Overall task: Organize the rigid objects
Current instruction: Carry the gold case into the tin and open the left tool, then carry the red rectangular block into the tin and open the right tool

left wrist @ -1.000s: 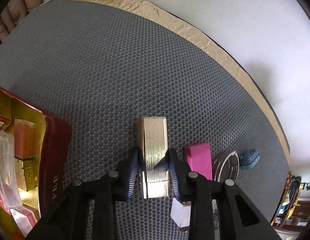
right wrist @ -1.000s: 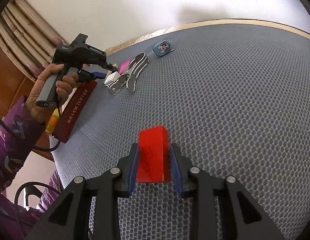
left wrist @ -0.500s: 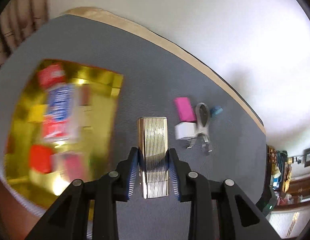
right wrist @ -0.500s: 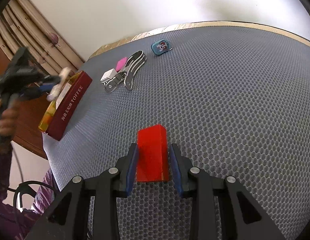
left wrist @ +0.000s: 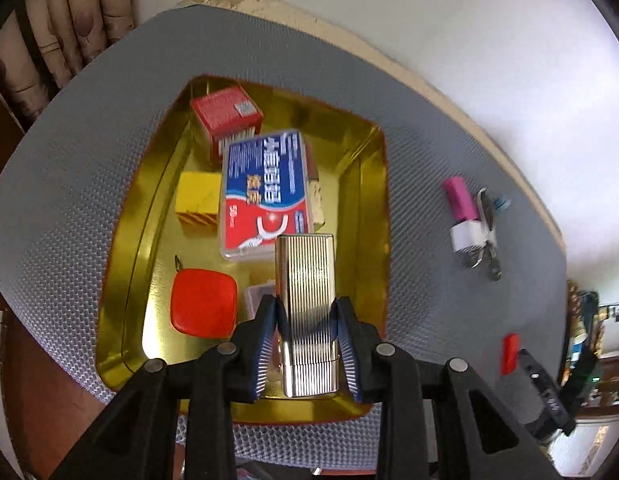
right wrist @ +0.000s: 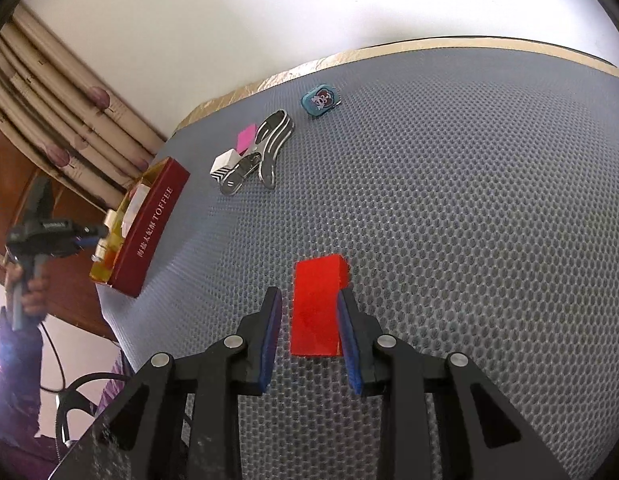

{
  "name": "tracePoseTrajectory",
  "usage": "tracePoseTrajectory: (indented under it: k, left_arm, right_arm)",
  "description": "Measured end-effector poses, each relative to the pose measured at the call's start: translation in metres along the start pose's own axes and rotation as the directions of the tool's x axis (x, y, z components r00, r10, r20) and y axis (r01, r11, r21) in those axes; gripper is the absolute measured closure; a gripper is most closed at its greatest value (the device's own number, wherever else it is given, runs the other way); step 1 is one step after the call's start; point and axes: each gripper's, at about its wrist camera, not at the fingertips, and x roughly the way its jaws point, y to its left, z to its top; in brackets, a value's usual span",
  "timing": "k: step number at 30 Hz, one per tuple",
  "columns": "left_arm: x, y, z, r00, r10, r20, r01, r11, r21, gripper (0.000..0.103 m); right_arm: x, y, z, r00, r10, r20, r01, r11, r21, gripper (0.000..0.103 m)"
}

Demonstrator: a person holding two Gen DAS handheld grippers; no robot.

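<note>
My left gripper (left wrist: 306, 300) is shut on a ribbed gold metal case (left wrist: 305, 276) and holds it above the near right part of an open gold tin (left wrist: 383, 220). The right wrist view shows that tin (right wrist: 149, 232) from its red "TOFFEE" side, with the left gripper (right wrist: 101, 232) over it in a person's hand (right wrist: 29, 292). A red block (right wrist: 315, 312) stands on the grey mat between the jaws of my right gripper (right wrist: 309, 294), which are closing. The right pad touches the block, while a thin gap shows at the left pad.
Inside the tin lie a red box (left wrist: 225, 120), a blue and red floss box (left wrist: 267, 188), a yellow block (left wrist: 197, 204) and a red rounded case (left wrist: 203, 308). Metal clips (right wrist: 265, 152), a pink block (right wrist: 246, 138), a white block (right wrist: 223, 164) and a teal tin (right wrist: 319, 100) sit beyond.
The left gripper carried the gold case from the mat beside the clips across to above the open tin. The right gripper stayed put; the red block now shows a gap at the left pad.
</note>
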Motion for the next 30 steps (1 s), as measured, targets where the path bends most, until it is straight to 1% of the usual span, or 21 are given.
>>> tracePoseTrajectory:
  k: [3,4,6,8,9,10,12,14,18,19,21,22,23,24,25,26,28,29,30]
  left_arm:
    - [0.009,-0.008,-0.003,1.000,0.016,-0.010,-0.015,0.999,0.037,0.072]
    - [0.012,-0.012,-0.003,1.000,0.015,-0.011,-0.015,0.998,0.063,0.072]
    - [0.013,-0.020,-0.002,1.000,-0.008,-0.007,0.009,0.995,0.100,0.068]
    - [0.007,-0.026,-0.003,0.999,-0.039,0.007,0.038,0.993,0.114,0.065]
    - [-0.001,-0.028,-0.005,0.997,-0.069,0.039,0.064,0.989,0.132,0.065]
    - [-0.009,-0.029,-0.008,0.994,-0.079,0.072,0.068,0.987,0.144,0.065]
    - [-0.022,-0.029,-0.012,0.988,-0.073,0.138,0.052,0.987,0.153,0.061]
    - [-0.037,-0.020,-0.018,0.977,-0.051,0.205,0.025,0.991,0.129,0.061]
    - [-0.053,0.004,-0.033,0.969,-0.039,0.244,0.024,0.998,0.065,0.061]
    - [-0.056,0.012,-0.038,0.966,-0.039,0.254,0.029,0.999,0.045,0.061]
    - [-0.059,0.028,-0.048,0.963,-0.065,0.260,0.065,0.998,0.007,0.061]
    - [-0.060,0.036,-0.052,0.964,-0.080,0.254,0.085,0.996,-0.009,0.061]
    - [-0.059,0.043,-0.058,0.966,-0.092,0.243,0.102,0.994,-0.027,0.061]
    - [-0.055,0.042,-0.061,0.966,-0.096,0.240,0.107,0.994,-0.035,0.061]
    - [-0.054,0.046,-0.066,0.967,-0.103,0.235,0.115,0.992,-0.042,0.061]
    - [-0.053,0.047,-0.069,0.968,-0.102,0.231,0.115,0.992,-0.043,0.061]
    - [-0.051,0.048,-0.076,0.969,-0.100,0.224,0.112,0.993,-0.043,0.061]
    - [-0.049,0.049,-0.080,0.970,-0.109,0.219,0.121,0.992,-0.041,0.061]
    - [-0.048,0.049,-0.084,0.969,-0.119,0.216,0.129,0.991,-0.036,0.061]
  right_arm:
    - [-0.004,0.001,0.000,1.000,-0.004,0.004,0.004,1.000,0.010,0.076]
    - [-0.005,0.001,0.001,1.000,0.000,0.004,0.000,1.000,0.017,0.076]
    - [-0.008,0.001,0.002,1.000,0.003,0.009,-0.004,1.000,0.029,0.076]
    - [-0.011,0.003,0.004,1.000,0.009,0.017,-0.009,0.999,0.038,0.076]
    - [-0.013,0.003,0.005,1.000,0.014,0.021,-0.015,0.999,0.044,0.076]
    - [-0.013,0.005,0.006,1.000,0.020,0.023,-0.021,0.999,0.049,0.076]
    - [-0.017,0.006,0.007,0.999,0.035,0.030,-0.037,0.997,0.063,0.076]
    - [-0.020,0.010,0.009,0.998,0.049,0.037,-0.052,0.996,0.069,0.076]
    - [-0.021,0.026,0.014,0.998,0.054,0.035,-0.056,0.997,0.056,0.076]
    - [-0.021,0.031,0.016,0.999,0.025,0.035,-0.026,0.999,0.039,0.076]
    - [-0.022,0.037,0.020,0.996,-0.076,0.040,0.076,0.997,-0.005,0.072]
    - [-0.019,0.035,0.021,0.998,-0.060,0.004,0.060,0.998,0.004,0.061]
    - [-0.016,0.032,0.022,0.998,-0.057,-0.020,0.057,0.998,0.027,0.044]
    - [-0.015,0.033,0.020,0.996,-0.087,-0.020,0.087,0.996,0.023,0.038]
    - [-0.013,0.037,0.018,0.990,-0.138,-0.026,0.137,0.990,-0.009,0.036]
    - [-0.009,0.040,0.016,0.984,-0.172,-0.042,0.171,0.985,-0.038,0.036]
    - [0.002,0.041,0.012,0.977,-0.201,-0.071,0.197,0.978,-0.066,0.036]
    - [0.009,0.041,0.011,0.971,-0.223,-0.085,0.216,0.973,-0.086,0.038]
    - [0.018,0.043,0.009,0.959,-0.265,-0.104,0.251,0.960,-0.128,0.041]
